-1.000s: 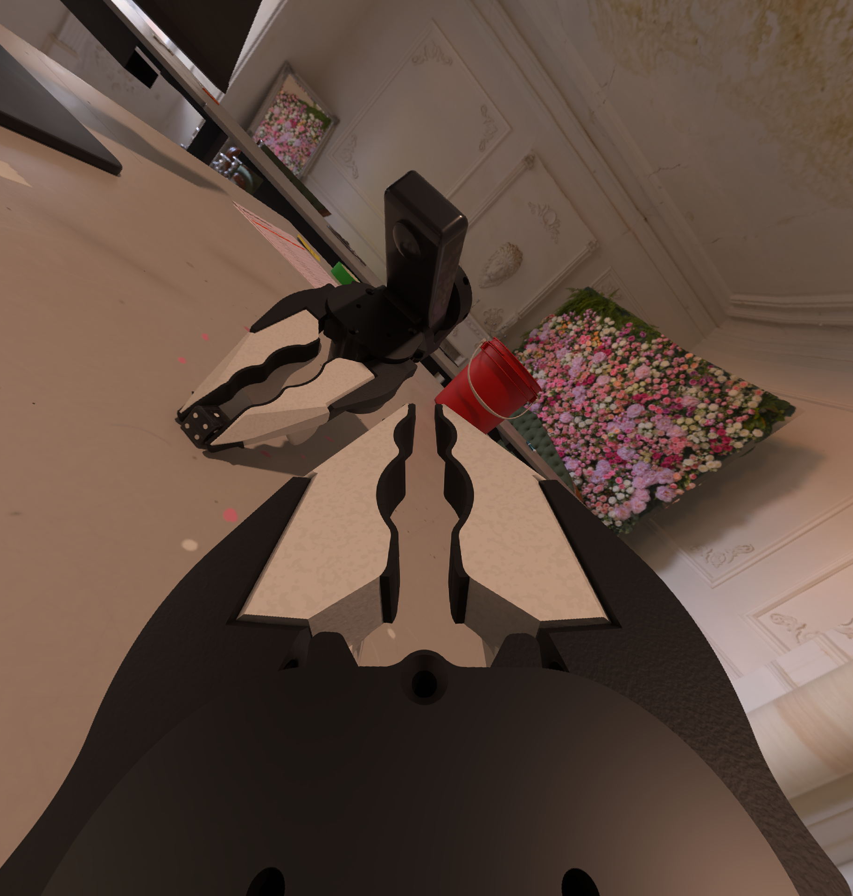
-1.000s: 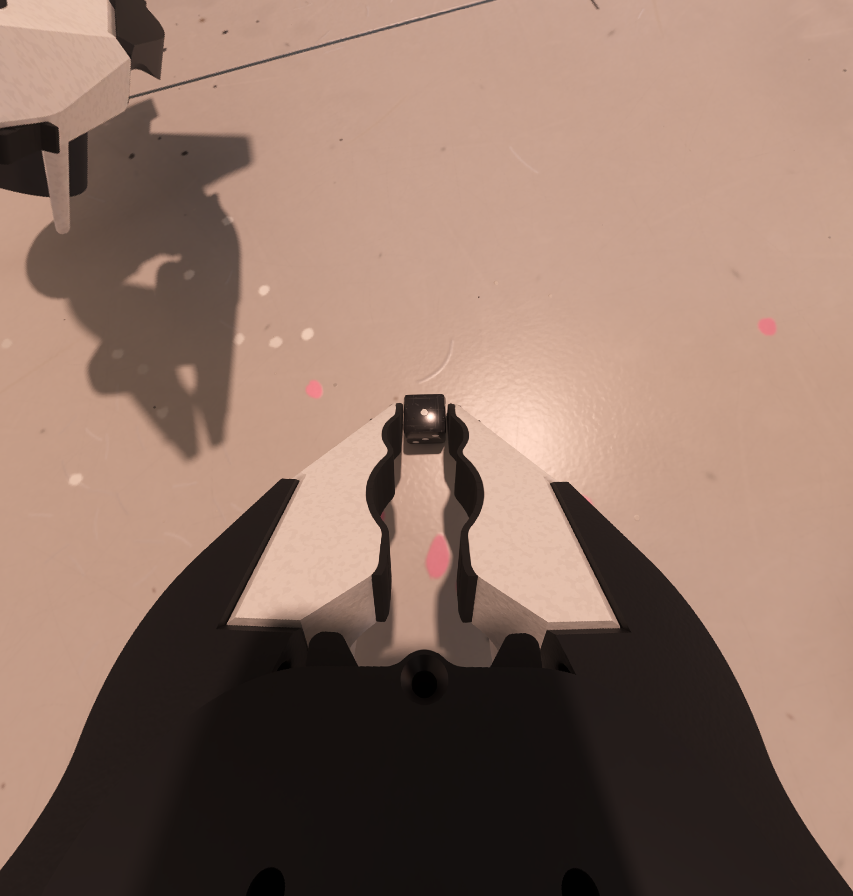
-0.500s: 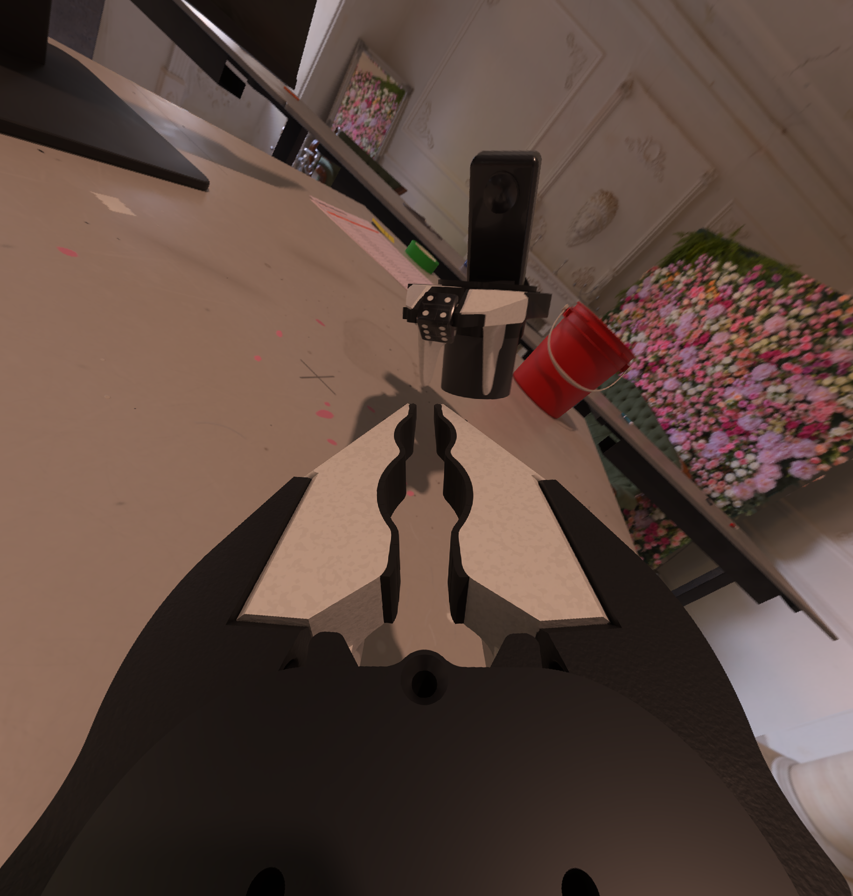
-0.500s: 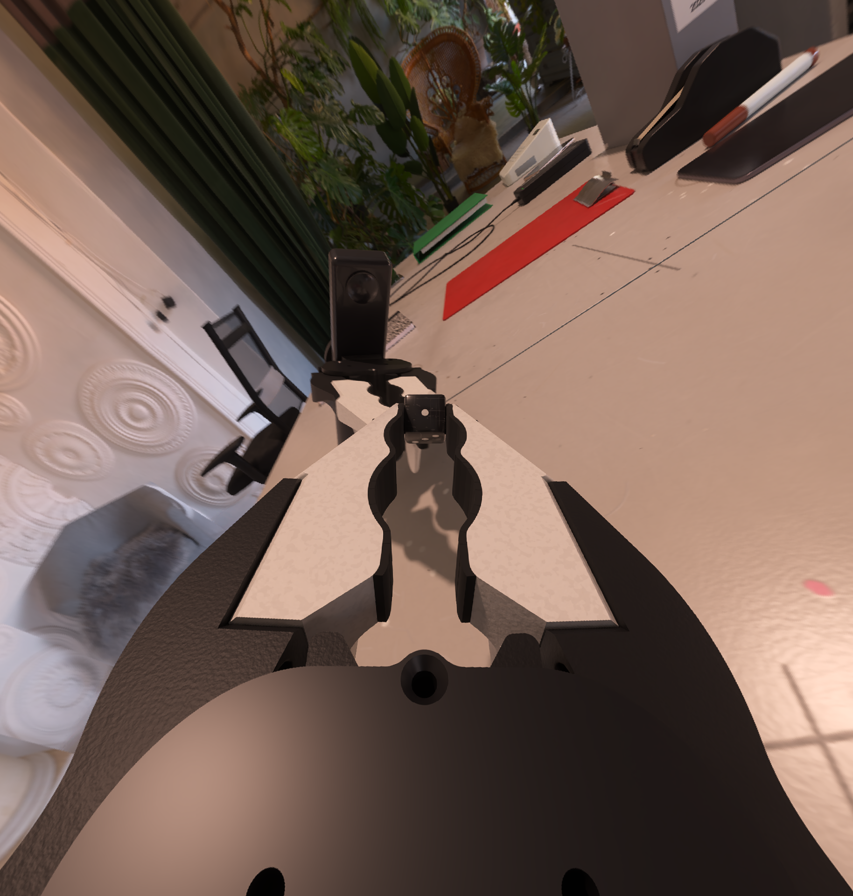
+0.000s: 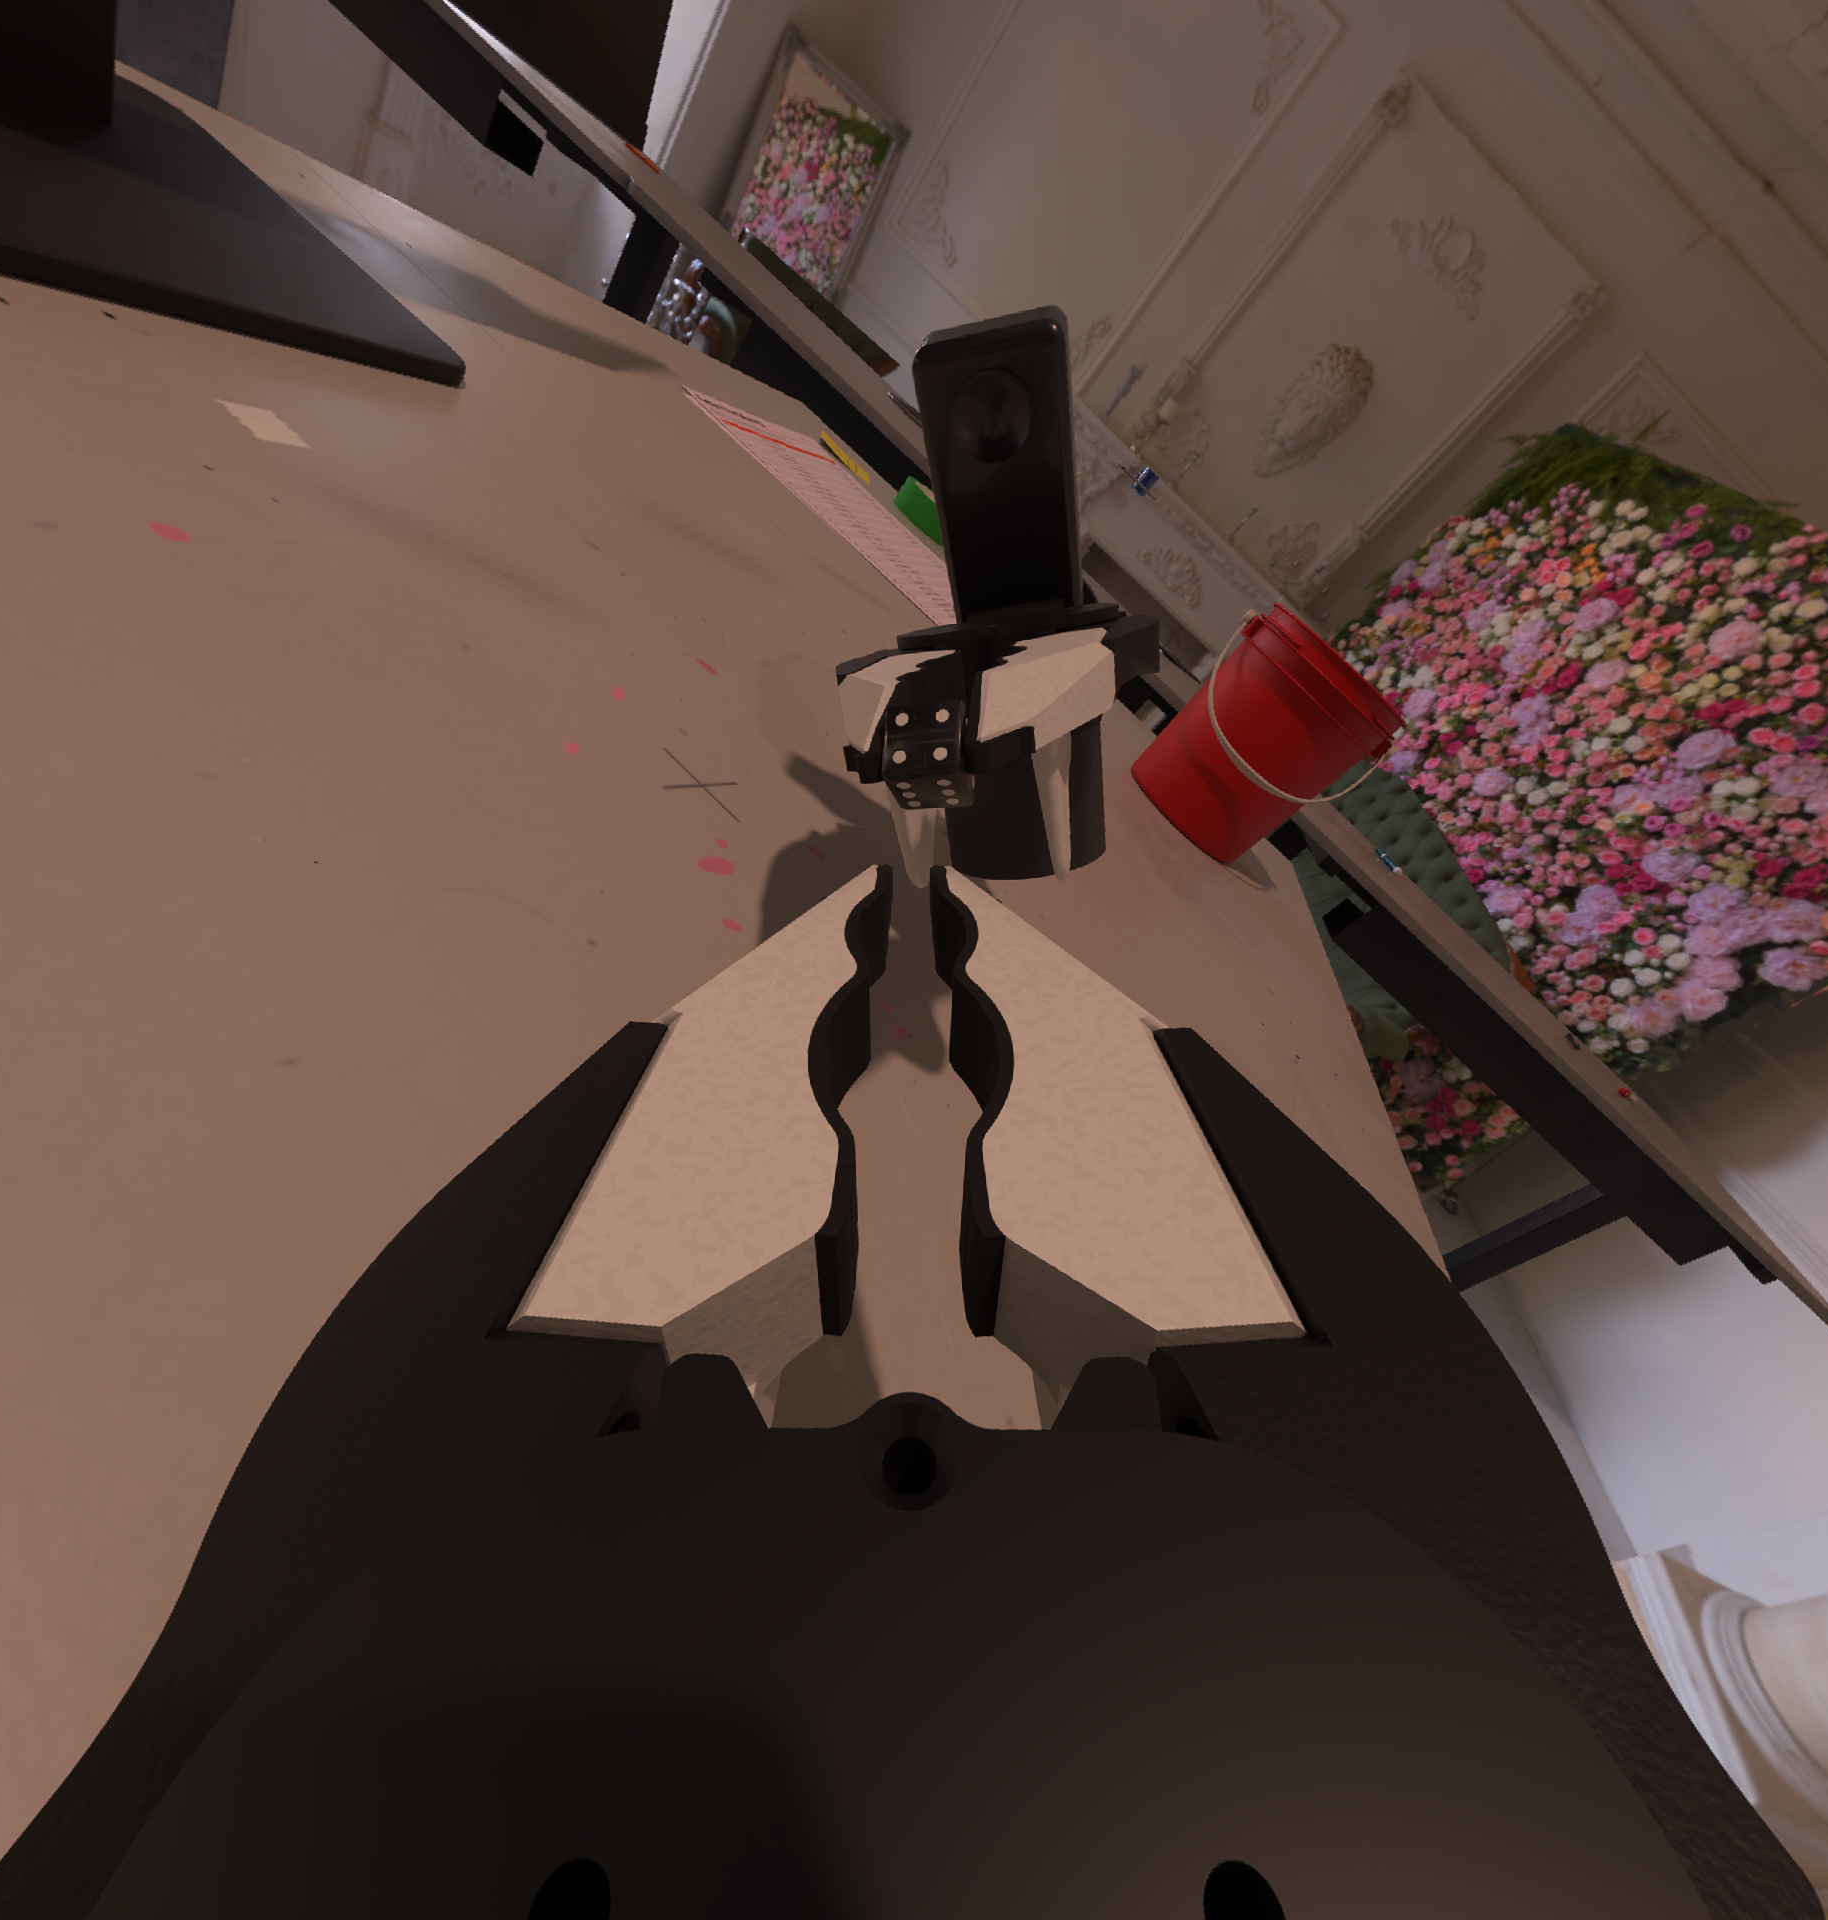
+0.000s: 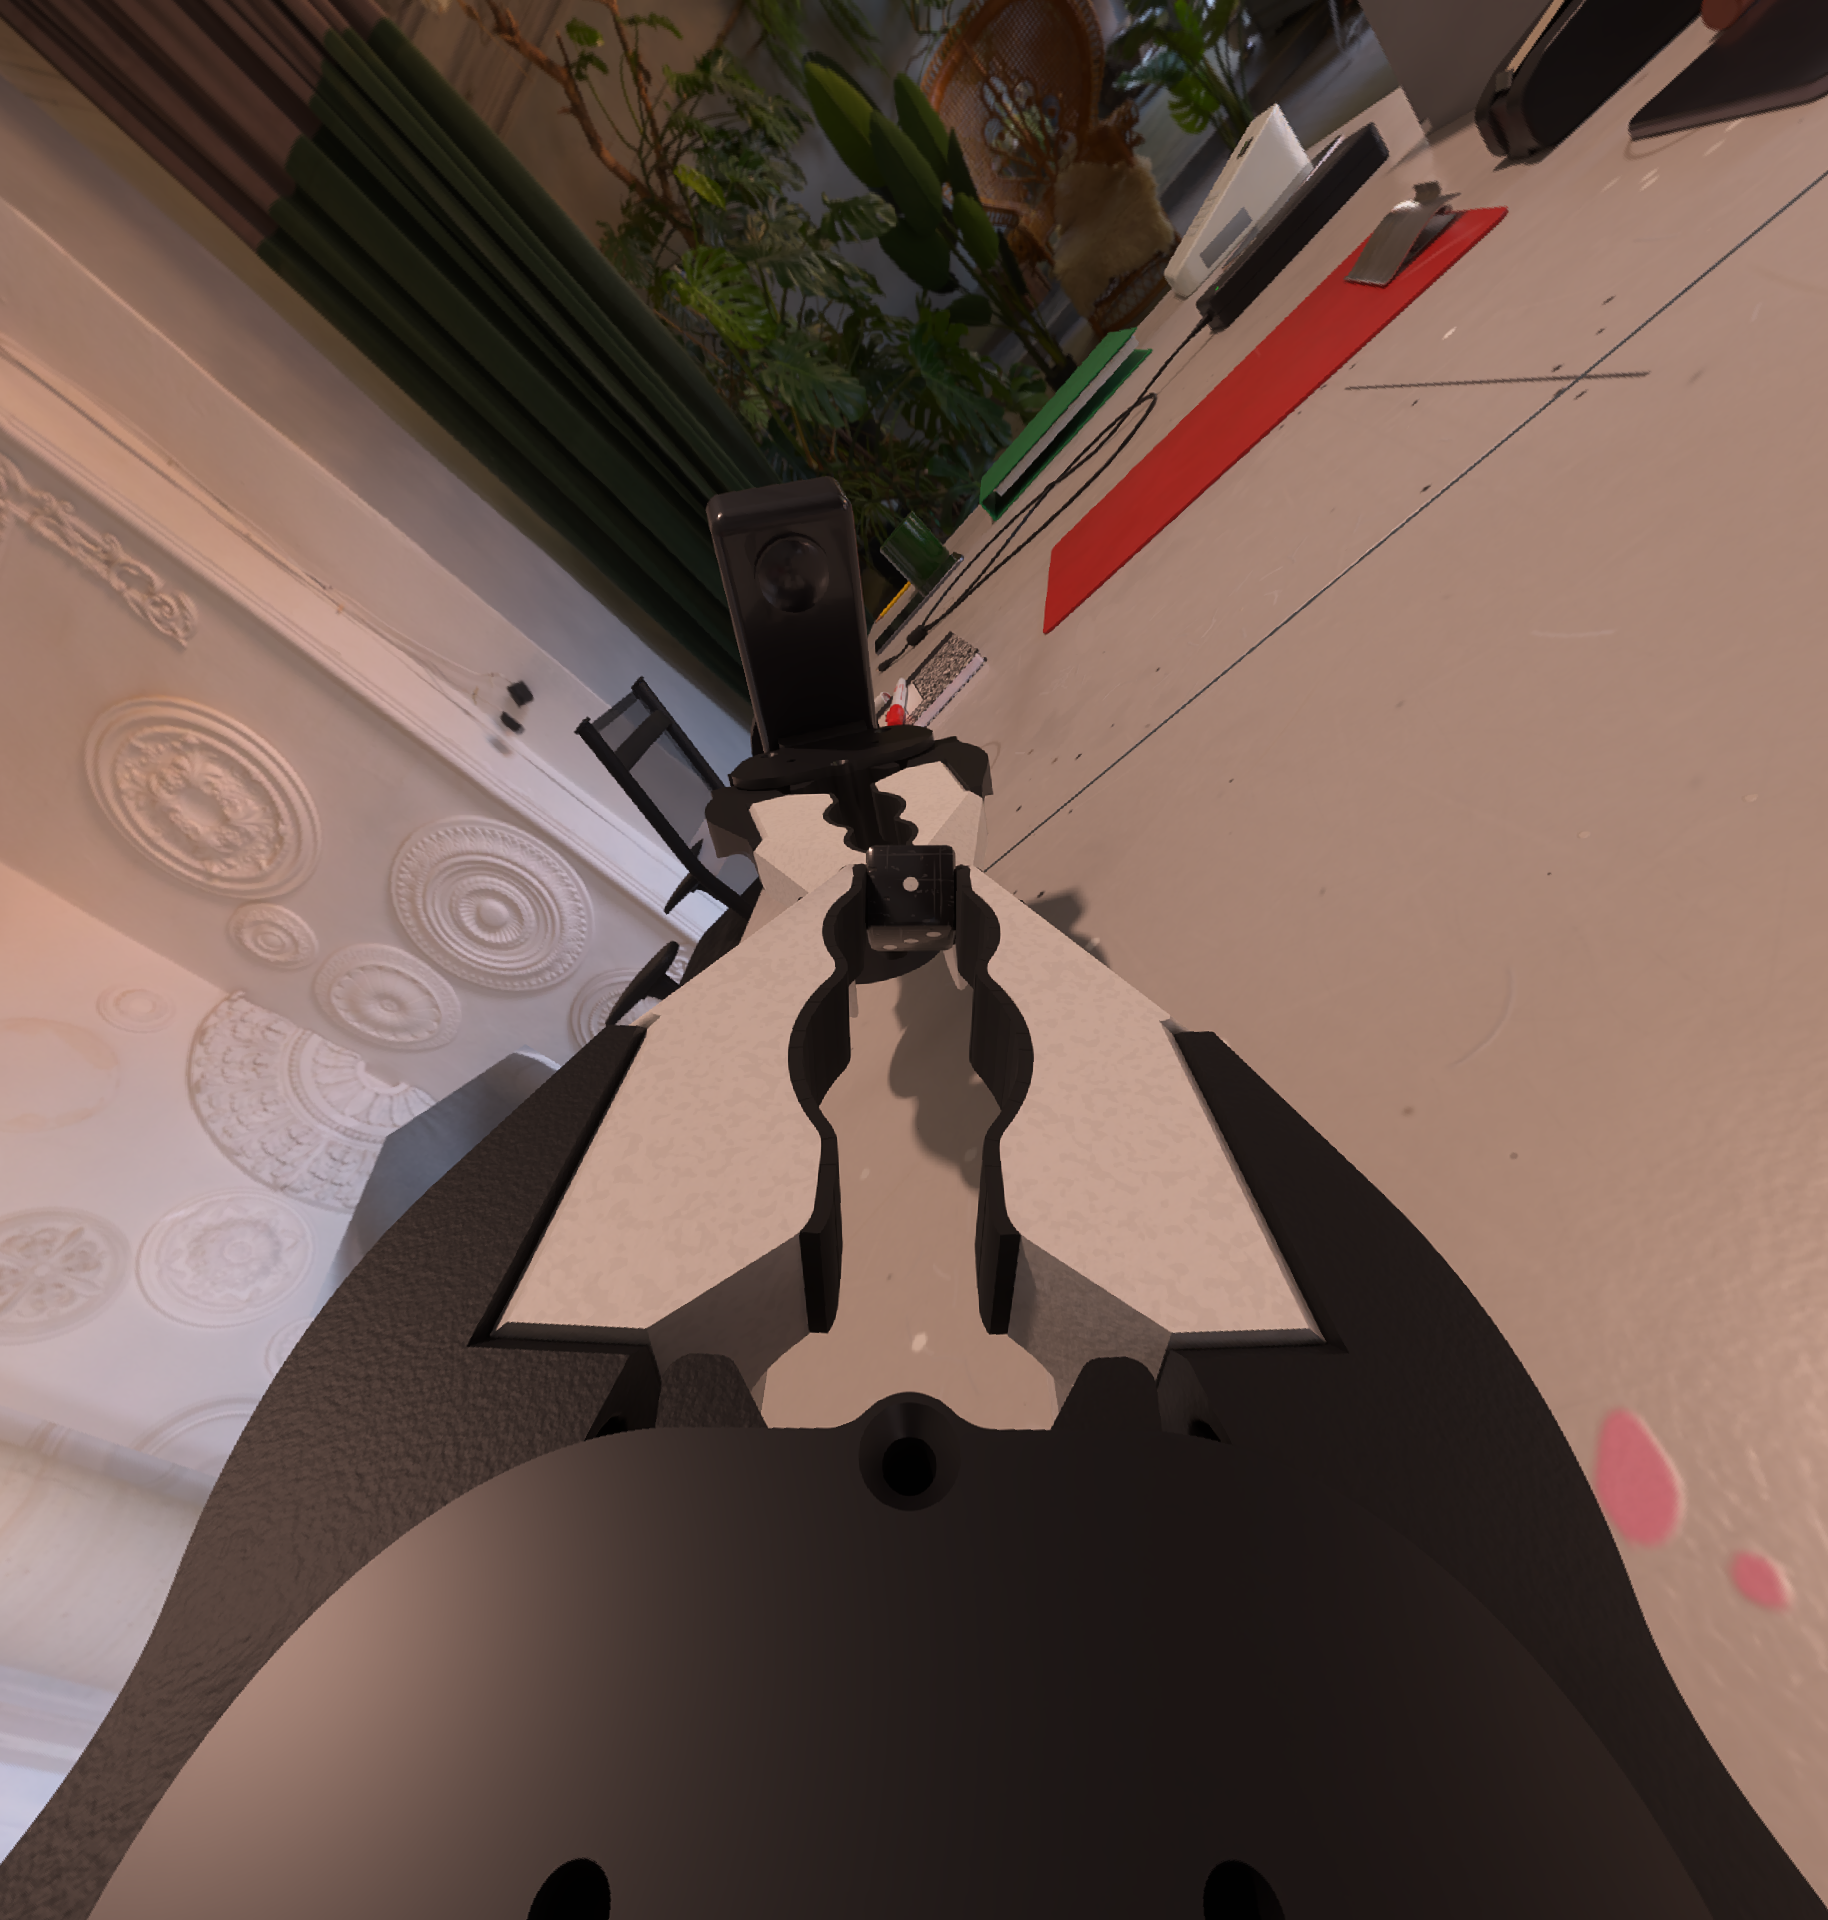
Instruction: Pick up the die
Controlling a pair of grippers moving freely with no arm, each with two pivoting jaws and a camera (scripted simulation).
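Left wrist view: we see one red bucket (image 5: 1265, 736) with a wire handle standing upright near the far right edge of the table (image 5: 318, 727); its mouth faces away from us, so we cannot tell what it holds.
Containers counted: one, the bucket; we make out no other.
Die: we count one, black with white pips (image 5: 925, 756), lifted clear of the table and pinched at the fingertips of the right gripper (image 5: 929, 764), which faces us just left of the bucket.
Die, right wrist view: we see the same die (image 6: 910, 899) clamped between the two tips of the right gripper (image 6: 908, 902), the table showing behind it.
Left gripper: we see its own two fingers close together with only a narrow slot at the tips (image 5: 910, 883), nothing between them, pointing at the right gripper.
Left gripper, right wrist view: it sits just beyond the die (image 6: 868, 821), facing us.
Grippers counted: two, tip to tip and apart.
Red mat: one (image 6: 1263, 416), lying flat on the far part of the table.
Black slab: one (image 5: 172, 249), at the far left of the table.
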